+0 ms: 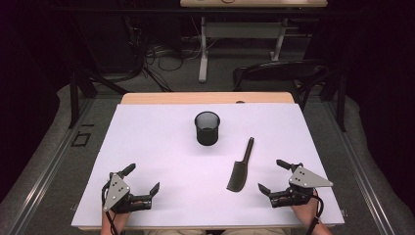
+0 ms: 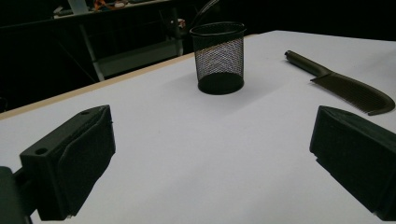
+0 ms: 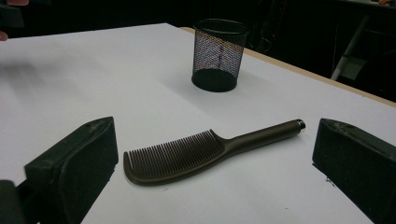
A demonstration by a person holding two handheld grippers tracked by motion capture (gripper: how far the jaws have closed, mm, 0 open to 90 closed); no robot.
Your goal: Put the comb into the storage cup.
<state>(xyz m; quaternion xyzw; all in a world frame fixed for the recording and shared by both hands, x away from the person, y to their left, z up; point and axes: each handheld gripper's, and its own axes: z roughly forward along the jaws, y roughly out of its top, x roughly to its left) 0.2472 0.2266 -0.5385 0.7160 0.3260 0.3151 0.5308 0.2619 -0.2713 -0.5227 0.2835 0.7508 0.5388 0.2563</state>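
My hands are cut off at the bottom edge of the high view, and the room beyond the table is too dark to read. My right gripper point(image 1: 275, 177) stands wide open with nothing in it; the comb point(image 1: 240, 168) lies flat on the white table point(image 1: 147, 147) just beside it, ahead of the jaws, not between them. My left gripper point(image 1: 141, 178) gapes empty too, well apart from the comb. The right gripper view shows the comb's teeth point(image 3: 175, 151) facing away from my jaws, toward the upright mesh cup point(image 3: 218, 53).
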